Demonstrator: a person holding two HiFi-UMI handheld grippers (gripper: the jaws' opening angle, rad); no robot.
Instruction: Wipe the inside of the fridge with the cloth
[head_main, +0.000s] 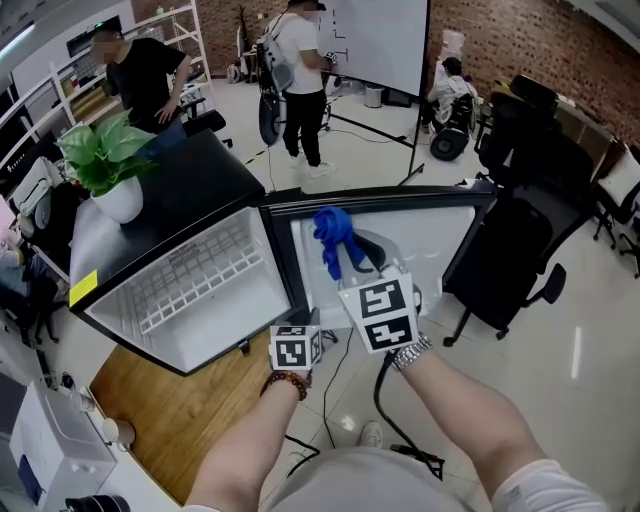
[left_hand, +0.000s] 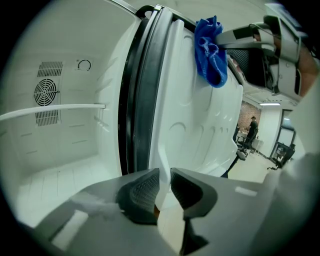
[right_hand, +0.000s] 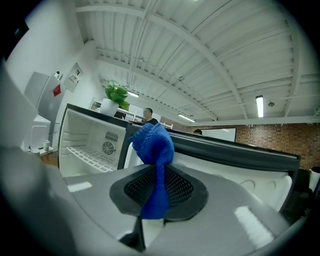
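Gripping the door: we had the left gripper (left_hand: 165, 176) closed on the white inner edge of the door (left_hand: 195, 120). That edge ran down between the two dark pads and filled the gap between them.
Right gripper: our right gripper (right_hand: 159, 179) had its jaws pressed together on the cloth (right_hand: 152, 145), with nothing else between them.
Cloth: it was blue and bunched. We pinched it near its middle, so a crumpled lump stood above the pads and a short tail hung below them.
Where the cloth was: in the head view we held it over the white liner of the open door, close to the hinge side and outside the compartment. We could not tell whether it touched the liner.
Fridge: the fridge (head_main: 200, 190) was black outside and white inside, and it stood wide open. In the head view its compartment lay to the left of the door.
Inside: we saw a white wire shelf (head_main: 195, 275) across the compartment, and in the left gripper view a round fan grille (left_hand: 45, 92) on the back wall.
On top: a leafy green plant (head_main: 105, 150) sat in a white pot (head_main: 120, 203) on the fridge's black top.
Our hands: in the head view both forearms reached forward side by side, the left gripper's marker cube just beside the right one's.
Around us: a black office chair (head_main: 520, 250) stood just beyond the door. Farther off, one person (head_main: 300, 70) stood near a whiteboard (head_main: 375, 40) and another (head_main: 145, 75) by the shelving.
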